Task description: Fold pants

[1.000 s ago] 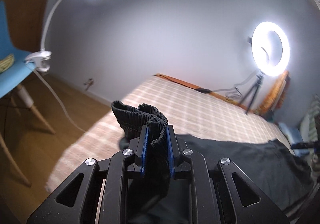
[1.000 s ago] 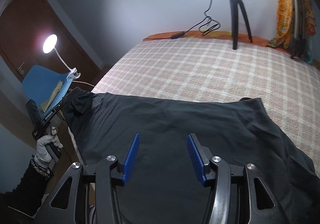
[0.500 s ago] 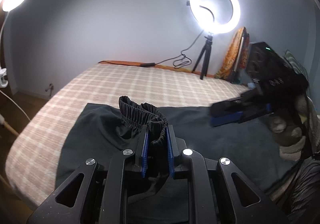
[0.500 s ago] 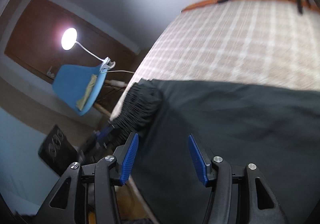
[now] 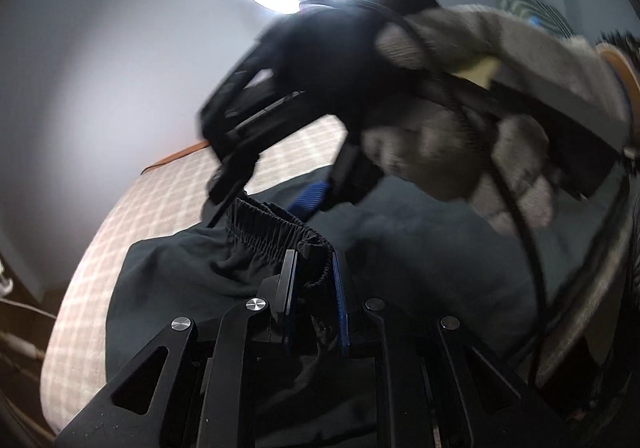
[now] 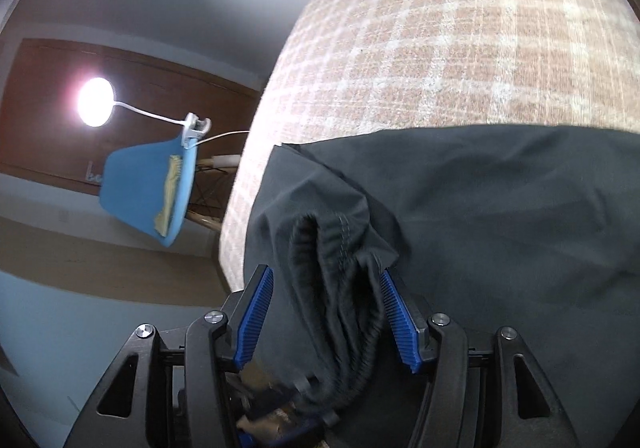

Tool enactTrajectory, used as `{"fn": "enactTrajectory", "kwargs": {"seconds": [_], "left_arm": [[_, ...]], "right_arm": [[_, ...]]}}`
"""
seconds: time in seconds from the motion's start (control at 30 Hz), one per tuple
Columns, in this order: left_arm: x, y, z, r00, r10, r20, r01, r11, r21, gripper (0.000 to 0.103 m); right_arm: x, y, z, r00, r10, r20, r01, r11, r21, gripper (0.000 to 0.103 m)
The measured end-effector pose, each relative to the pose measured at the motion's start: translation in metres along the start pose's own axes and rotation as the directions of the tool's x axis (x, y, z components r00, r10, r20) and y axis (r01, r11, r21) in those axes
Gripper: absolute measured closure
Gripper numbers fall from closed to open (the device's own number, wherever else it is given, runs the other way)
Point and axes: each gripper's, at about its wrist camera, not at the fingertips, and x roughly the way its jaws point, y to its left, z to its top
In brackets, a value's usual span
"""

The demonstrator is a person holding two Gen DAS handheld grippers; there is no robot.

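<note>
Left gripper (image 5: 314, 282) clenches pants (image 5: 256, 236) waistband; right gripper (image 6: 328, 312) gapes around it (blurred, contact unclear).

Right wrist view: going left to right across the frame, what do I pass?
Lit clip lamp → blue chair → left blue pad → bunched waistband → right blue pad → flat dark pants.
</note>
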Motion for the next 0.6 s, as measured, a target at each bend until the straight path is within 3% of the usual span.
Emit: {"fn": "enactTrajectory", "kwargs": {"seconds": [0.07, 0.13, 0.23, 0.4, 0.6], "left_arm": [[0.000, 0.001, 0.001, 1.000, -0.013, 0.001, 0.013, 1.000, -0.020, 0.089], [-0.001, 0.005, 0.003, 1.000, -0.026, 0.007, 0.027, 0.998, -0.052, 0.089], [-0.006, 0.008, 0.005, 0.998, -0.056, 0.019, 0.058, 0.993, -0.100, 0.089], [-0.018, 0.016, 0.005, 0.989, -0.137, 0.049, 0.144, 0.968, -0.203, 0.090], [-0.025, 0.003, 0.016, 0.979, -0.192, 0.070, 0.203, 0.958, -0.203, 0.090]], "right_arm": [[0.002, 0.008, 0.001, 0.998, -0.058, -0.004, 0.057, 0.998, -0.027, 0.047], [0.005, 0.013, 0.001, 0.997, -0.078, -0.006, 0.078, 0.996, -0.037, 0.069], [0.004, 0.013, -0.002, 0.997, -0.067, 0.030, 0.068, 0.997, -0.026, 0.081], [-0.027, 0.006, -0.017, 0.991, -0.017, 0.131, 0.019, 1.000, -0.015, 0.085], [-0.065, 0.001, -0.030, 0.982, -0.014, 0.190, 0.017, 1.000, -0.014, 0.087]]}}
